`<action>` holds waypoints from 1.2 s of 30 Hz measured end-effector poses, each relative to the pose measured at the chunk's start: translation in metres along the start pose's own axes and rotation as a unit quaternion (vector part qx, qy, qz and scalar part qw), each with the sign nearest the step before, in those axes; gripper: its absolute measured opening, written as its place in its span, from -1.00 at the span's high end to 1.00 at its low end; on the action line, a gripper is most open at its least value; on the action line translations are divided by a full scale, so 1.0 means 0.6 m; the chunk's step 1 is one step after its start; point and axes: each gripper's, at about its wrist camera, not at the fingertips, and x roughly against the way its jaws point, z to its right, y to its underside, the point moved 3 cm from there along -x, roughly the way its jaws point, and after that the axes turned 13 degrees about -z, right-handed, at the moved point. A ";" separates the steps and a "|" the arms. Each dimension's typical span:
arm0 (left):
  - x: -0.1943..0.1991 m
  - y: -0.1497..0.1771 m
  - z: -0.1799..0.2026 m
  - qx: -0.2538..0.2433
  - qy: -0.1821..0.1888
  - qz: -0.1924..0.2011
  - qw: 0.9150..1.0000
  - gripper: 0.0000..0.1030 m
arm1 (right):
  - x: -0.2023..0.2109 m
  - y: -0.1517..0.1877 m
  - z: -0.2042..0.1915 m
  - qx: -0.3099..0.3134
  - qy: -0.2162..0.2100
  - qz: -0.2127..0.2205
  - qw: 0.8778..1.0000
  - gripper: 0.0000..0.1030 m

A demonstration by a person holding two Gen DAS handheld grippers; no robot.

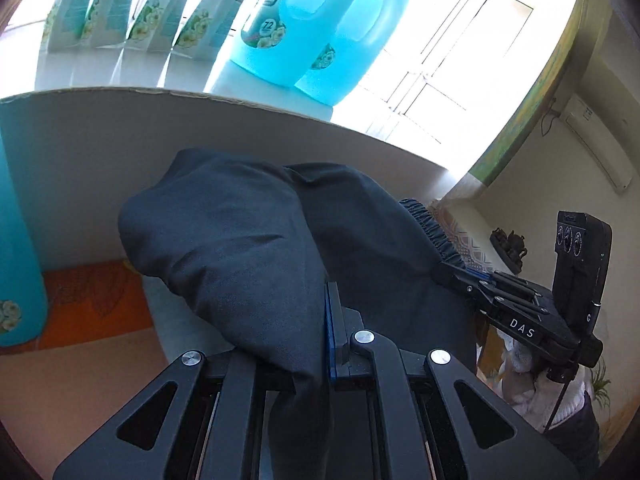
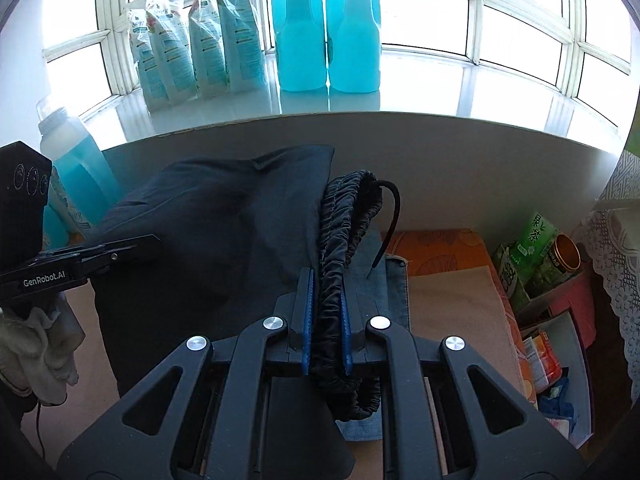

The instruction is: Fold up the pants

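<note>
Dark navy pants (image 2: 208,216) are up off the surface, bunched and slung between both my grippers, in front of the white windowsill ledge (image 2: 440,140). Right gripper (image 2: 326,312): blue pads pinching the gathered elastic waistband (image 2: 348,216), jaws nearly together with the band filling the gap. Black drawcord (image 2: 394,216) arcs out of the waistband and hangs with its tip down by a folded blue-grey denim piece (image 2: 394,292) lying on the beige cloth (image 2: 452,300) below. Left gripper (image 1: 332,320): jaws pressed on a fold of the pants fabric, cloth draping over the left finger and down past it. In the left view the right gripper (image 1: 460,276) holds the waistband at the right edge of the pants.

Behind: two blue detergent jugs (image 2: 326,28) and a row of refill pouches (image 2: 196,48) on the sill. A partly filled bottle (image 2: 76,160) sits at the left. Green tea boxes (image 2: 528,256) and a gold-rimmed tin (image 2: 566,254) are at the right. White-gloved hand (image 2: 36,344) holds the left gripper.
</note>
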 end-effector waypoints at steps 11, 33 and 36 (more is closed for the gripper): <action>0.001 0.019 -0.058 0.018 -0.079 -0.021 0.996 0.56 | -0.026 0.023 0.059 -0.053 0.053 -0.022 0.997 0.71; 0.112 0.124 0.026 -0.016 -0.107 -0.008 0.994 0.06 | 0.150 0.155 -0.008 -0.034 0.053 0.023 0.998 0.12; 0.129 0.145 0.045 -0.028 -0.106 -0.006 0.994 0.06 | 0.163 0.174 -0.012 -0.039 0.045 0.025 0.998 0.11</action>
